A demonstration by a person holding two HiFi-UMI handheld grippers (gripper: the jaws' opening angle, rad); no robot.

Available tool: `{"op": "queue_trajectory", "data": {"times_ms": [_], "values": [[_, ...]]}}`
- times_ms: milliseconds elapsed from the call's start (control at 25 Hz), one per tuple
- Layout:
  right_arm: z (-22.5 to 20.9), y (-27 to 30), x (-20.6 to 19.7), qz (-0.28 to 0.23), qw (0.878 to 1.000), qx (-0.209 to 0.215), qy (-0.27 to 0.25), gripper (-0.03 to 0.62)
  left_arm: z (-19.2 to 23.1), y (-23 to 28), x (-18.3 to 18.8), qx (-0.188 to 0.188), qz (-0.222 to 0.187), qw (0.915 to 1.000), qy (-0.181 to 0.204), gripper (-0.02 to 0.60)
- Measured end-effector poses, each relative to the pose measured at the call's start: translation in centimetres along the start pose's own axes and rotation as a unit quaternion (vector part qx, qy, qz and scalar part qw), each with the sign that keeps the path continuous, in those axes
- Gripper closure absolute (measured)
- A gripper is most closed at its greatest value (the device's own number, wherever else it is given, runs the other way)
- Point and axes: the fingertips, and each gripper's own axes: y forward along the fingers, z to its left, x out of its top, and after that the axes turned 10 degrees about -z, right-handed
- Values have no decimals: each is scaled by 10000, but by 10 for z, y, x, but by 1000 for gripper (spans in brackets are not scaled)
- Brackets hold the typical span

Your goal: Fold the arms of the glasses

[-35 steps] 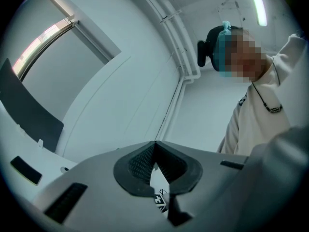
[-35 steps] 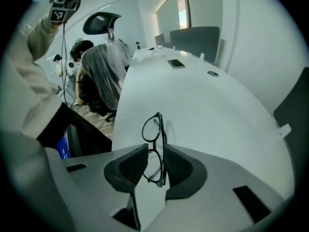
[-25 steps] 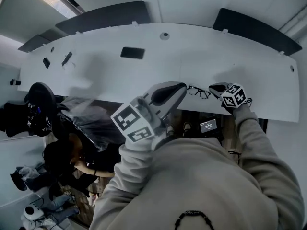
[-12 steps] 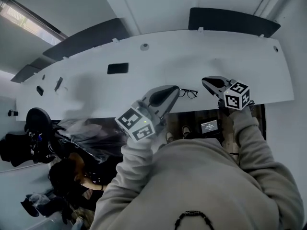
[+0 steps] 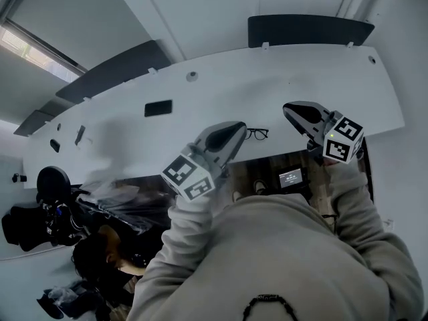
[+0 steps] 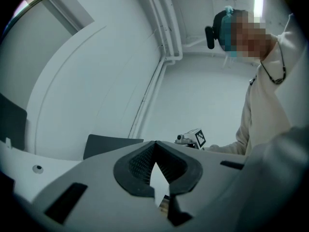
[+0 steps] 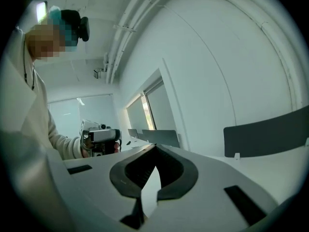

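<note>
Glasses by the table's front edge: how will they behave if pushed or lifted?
The glasses look thin-framed, so probably light and easy to bend. On the smooth white table they would likely slide, not roll. They lie near the front edge, so a push toward it may drop them.

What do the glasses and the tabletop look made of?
Glasses: thin dark frame with clear lenses. It could be plastic or thin metal, but they are too small in view to tell which. Table: smooth, white and matte, with no grain or glare. It is likely laminate or painted board, though that isn't certain.
</note>
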Motion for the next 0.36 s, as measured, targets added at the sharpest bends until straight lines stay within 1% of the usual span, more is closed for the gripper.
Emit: {"op": "queue_trajectory", "data": {"times_ms": [120,360], "values": [[9,-4,7,-29,9998,-30,-174,574,0,-1,2,-9,-23,10000,-21,575],[18,-10,11,-67,9995,-1,-310,574,-5,2,-2,-78,-21,10000,-11,575]]}}
